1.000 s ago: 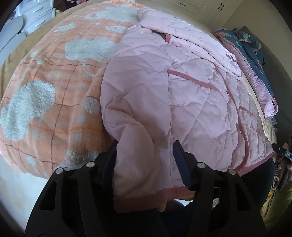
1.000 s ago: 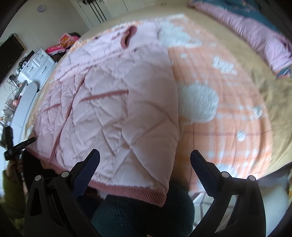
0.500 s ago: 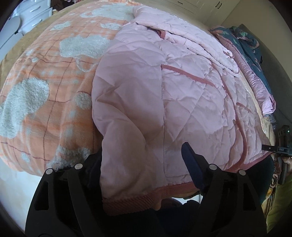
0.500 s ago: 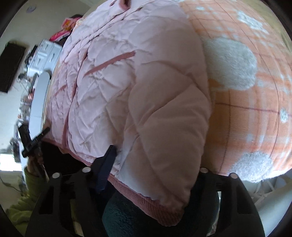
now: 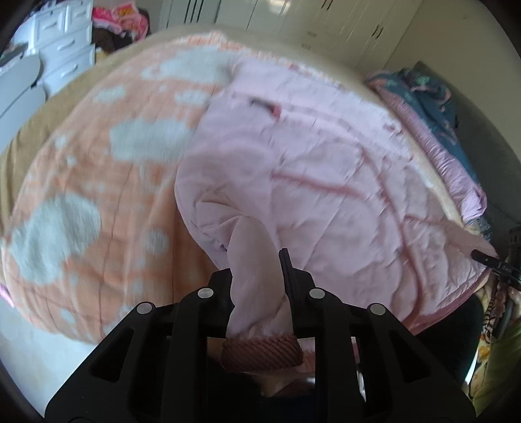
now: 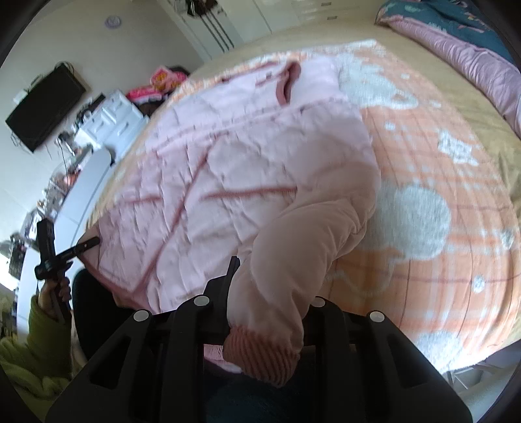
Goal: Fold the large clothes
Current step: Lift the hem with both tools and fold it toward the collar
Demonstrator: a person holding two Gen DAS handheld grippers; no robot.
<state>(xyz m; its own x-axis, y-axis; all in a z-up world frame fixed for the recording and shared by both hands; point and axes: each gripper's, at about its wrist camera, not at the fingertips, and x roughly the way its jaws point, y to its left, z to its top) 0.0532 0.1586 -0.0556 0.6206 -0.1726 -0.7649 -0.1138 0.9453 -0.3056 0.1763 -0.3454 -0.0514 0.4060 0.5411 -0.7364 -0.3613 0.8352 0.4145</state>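
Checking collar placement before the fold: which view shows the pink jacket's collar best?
The right wrist view: the collar lies at the far end of the pink jacket, its darker pink edge clear. In the left wrist view, the collar is only a small, motion-blurred dark strip.

Home bedroom, bed (image 6: 407, 75), wardrobe doors (image 5: 325, 29), drawers (image 5: 65, 42)

blanket (image 5: 97, 182) motion-blurred, jacket hem (image 6: 107, 283) cut by hand-held gripper body

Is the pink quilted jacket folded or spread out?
Mostly spread: the pink quilted jacket lies flat on the orange blanket, only its sleeves pinched up.
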